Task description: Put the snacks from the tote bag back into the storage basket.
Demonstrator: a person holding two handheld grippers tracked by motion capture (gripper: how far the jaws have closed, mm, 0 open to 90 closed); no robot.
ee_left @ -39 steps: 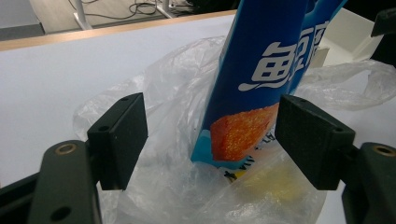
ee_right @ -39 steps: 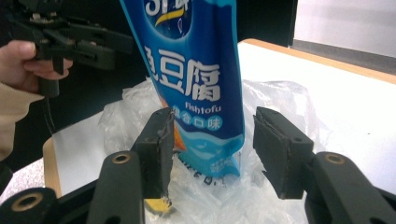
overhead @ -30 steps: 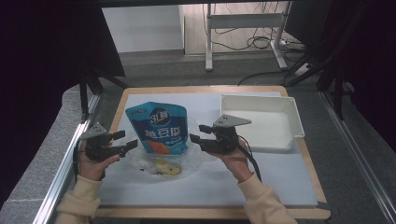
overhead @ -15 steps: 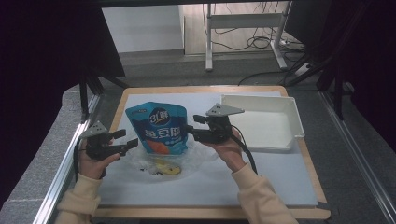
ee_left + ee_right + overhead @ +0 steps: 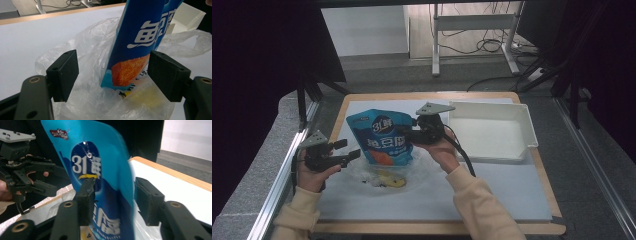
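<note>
A wooden-edged table with a pale blue-white mat [image 5: 492,185] carries a shallow white plastic tray [image 5: 490,131] on its right side, and left of the tray a tall blue printed snack pouch [image 5: 381,135] stands upright in a crumpled clear plastic bag [image 5: 384,175]. The right gripper [image 5: 408,134] has its jaws partly open astride the pouch's edge — one pad touches, the other stands just clear. The left gripper [image 5: 349,150] waits wide open beside the bag's left edge — gripping nothing
</note>
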